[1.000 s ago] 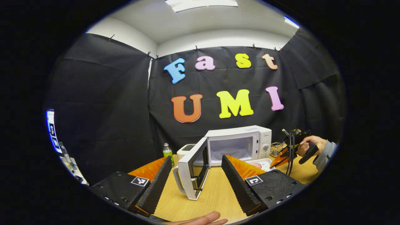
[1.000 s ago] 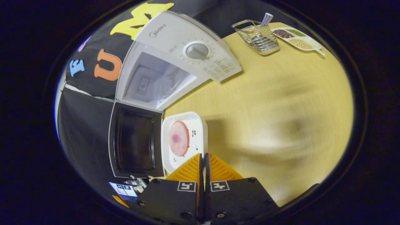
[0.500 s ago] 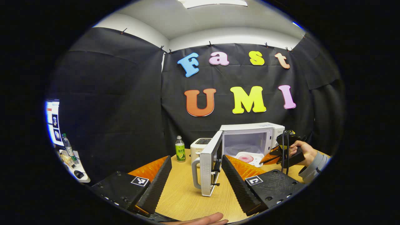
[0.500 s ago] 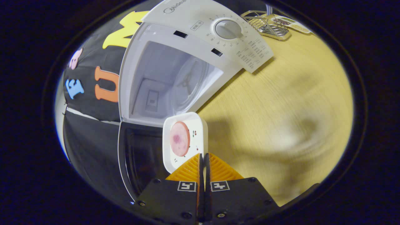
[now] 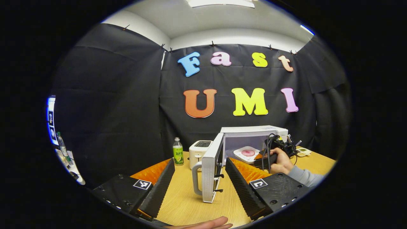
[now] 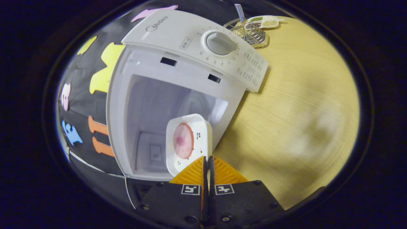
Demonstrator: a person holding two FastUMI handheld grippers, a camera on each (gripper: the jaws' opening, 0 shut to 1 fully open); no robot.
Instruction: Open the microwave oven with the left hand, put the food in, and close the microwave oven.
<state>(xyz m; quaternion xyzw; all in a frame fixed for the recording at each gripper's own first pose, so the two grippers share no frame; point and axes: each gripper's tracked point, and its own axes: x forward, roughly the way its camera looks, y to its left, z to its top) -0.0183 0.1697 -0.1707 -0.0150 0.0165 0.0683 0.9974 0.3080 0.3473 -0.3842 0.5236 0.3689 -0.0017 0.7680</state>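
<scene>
The right gripper (image 6: pixel 207 159), jaws clamped on a white plate (image 6: pixel 203 133) of ham, held it at the open microwave's (image 6: pixel 178 63) mouth; the left gripper (image 5: pixel 199 178) hung wide open.

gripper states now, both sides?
Left gripper: open, holding nothing, facing the open microwave door.
Right gripper: shut on the plate rim, at the microwave opening.

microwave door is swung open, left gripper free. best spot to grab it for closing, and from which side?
Take the microwave door by its vertical loop handle on the outer face, at the free edge far from the hinge. It stands proud of the panel, leaving a gap for a finger. The left gripper is open, with the door's edge between its fingers; come from the door's left, outer side, probably at mid-height.
</scene>
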